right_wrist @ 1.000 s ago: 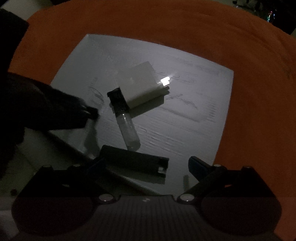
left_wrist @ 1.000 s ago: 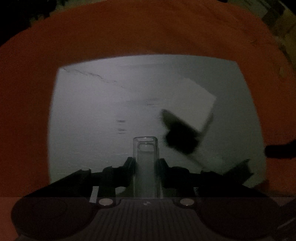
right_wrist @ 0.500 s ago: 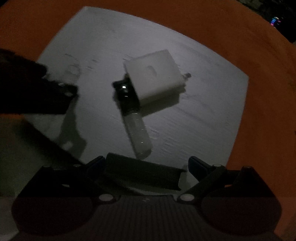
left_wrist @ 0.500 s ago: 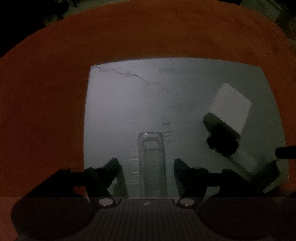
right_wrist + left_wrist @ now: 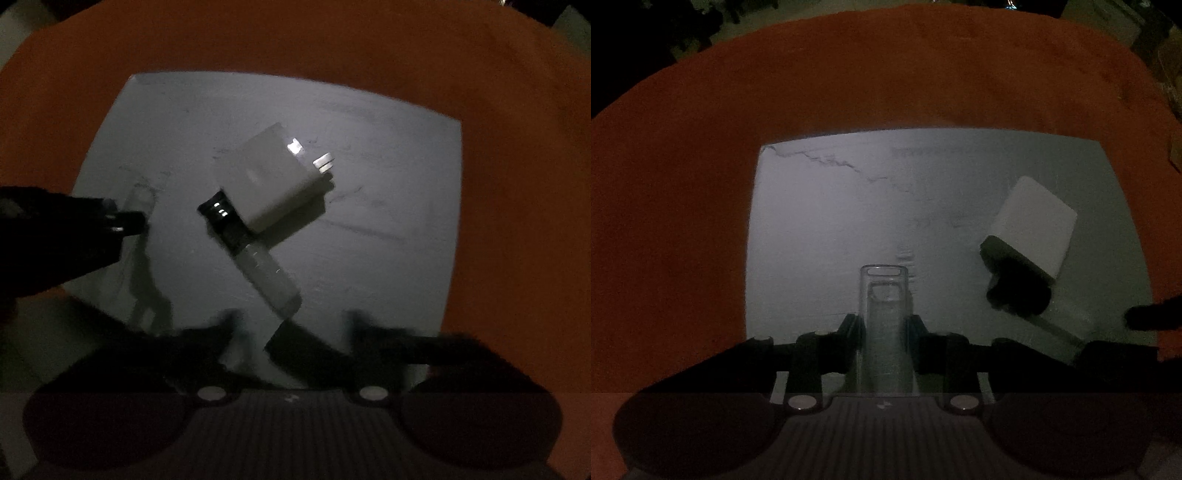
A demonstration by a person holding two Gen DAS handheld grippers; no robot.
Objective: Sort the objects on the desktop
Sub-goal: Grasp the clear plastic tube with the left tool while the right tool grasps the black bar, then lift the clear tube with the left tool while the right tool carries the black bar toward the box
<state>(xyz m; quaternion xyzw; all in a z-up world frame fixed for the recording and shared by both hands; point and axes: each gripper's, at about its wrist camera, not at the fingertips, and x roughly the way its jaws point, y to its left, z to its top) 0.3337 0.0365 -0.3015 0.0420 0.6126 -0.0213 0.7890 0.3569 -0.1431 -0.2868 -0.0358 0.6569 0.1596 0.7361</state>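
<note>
- The left claw (image 5: 884,328) is closed on a clear, rectangular plastic cap (image 5: 884,325), held just above the pale grey board (image 5: 827,229) on the orange-covered desk (image 5: 849,74)
- The right claw (image 5: 291,328) is spread wide and empty, hovering by a dark flat bar (image 5: 303,345) near the board's edge
- A white square charger (image 5: 271,182) lies touching a black-capped clear tube (image 5: 255,254) mid-board

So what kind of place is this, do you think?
Probably a dim room at home, set up as a small sorting spot: a white board on an orange cloth, holding a white charger and a clear tube.
</note>
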